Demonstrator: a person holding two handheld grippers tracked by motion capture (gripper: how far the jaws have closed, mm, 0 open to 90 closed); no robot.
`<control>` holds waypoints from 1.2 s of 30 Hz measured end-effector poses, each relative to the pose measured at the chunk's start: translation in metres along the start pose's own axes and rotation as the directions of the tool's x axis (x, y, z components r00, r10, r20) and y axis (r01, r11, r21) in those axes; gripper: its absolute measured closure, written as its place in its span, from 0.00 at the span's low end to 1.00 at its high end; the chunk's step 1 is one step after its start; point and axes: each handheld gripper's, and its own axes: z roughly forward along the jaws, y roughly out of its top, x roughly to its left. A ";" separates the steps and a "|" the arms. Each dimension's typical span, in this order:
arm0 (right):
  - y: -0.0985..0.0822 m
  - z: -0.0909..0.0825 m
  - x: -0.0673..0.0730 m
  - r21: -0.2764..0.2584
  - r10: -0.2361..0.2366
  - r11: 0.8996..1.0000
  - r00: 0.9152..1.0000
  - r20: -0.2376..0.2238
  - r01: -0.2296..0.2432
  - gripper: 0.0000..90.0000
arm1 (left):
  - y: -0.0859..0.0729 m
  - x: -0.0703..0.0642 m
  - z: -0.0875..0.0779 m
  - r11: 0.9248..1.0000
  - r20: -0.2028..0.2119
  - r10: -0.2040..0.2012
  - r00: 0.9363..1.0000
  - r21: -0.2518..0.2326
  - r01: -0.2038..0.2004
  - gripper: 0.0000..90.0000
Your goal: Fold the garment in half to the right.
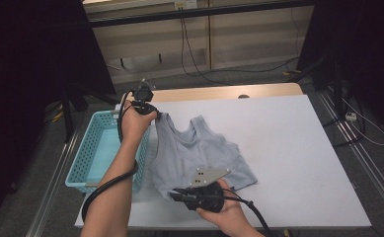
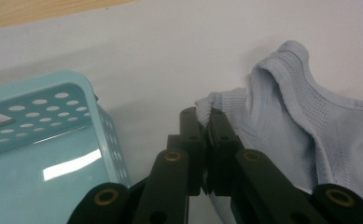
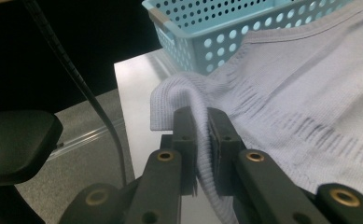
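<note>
White worktop (image 1: 288, 148), dim room behind. Item: pale blue vest top (image 1: 199, 153), lying just beside the turquoise basket (image 1: 88, 148). My left tool (image 2: 203, 116) clamps a shoulder strap, my right tool (image 3: 202, 116) the hem. Gripping done; probably the transfer to the basket remains.

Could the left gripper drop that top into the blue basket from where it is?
Probably yes. The left gripper pinches a shoulder strap of the top right beside the basket, with nothing between. But the right gripper also grips the hem.
</note>
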 end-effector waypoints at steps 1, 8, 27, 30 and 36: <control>0.000 0.001 0.000 0.004 0.001 1.000 1.000 -0.002 -0.001 0.93 | 0.000 0.000 0.001 1.000 0.000 0.000 1.000 -0.001 0.000 0.97; 0.001 0.005 0.000 0.011 0.006 1.000 1.000 -0.008 -0.006 0.93 | 0.002 -0.002 0.001 1.000 -0.013 0.003 1.000 0.004 -0.003 0.97; 0.005 -0.031 -0.010 -0.077 0.027 0.997 0.999 0.043 -0.024 0.93 | 0.012 -0.016 0.007 0.999 -0.046 0.042 0.998 0.010 -0.042 0.96; 0.003 -0.041 -0.013 -0.095 0.039 0.995 0.997 0.063 -0.033 0.93 | 0.015 -0.021 0.010 0.999 -0.045 0.049 0.998 0.005 -0.049 0.96; -0.009 -0.054 -0.023 -0.108 0.083 0.992 0.992 0.100 -0.072 0.93 | 0.020 -0.032 0.017 0.998 -0.013 0.062 0.998 -0.010 -0.062 0.96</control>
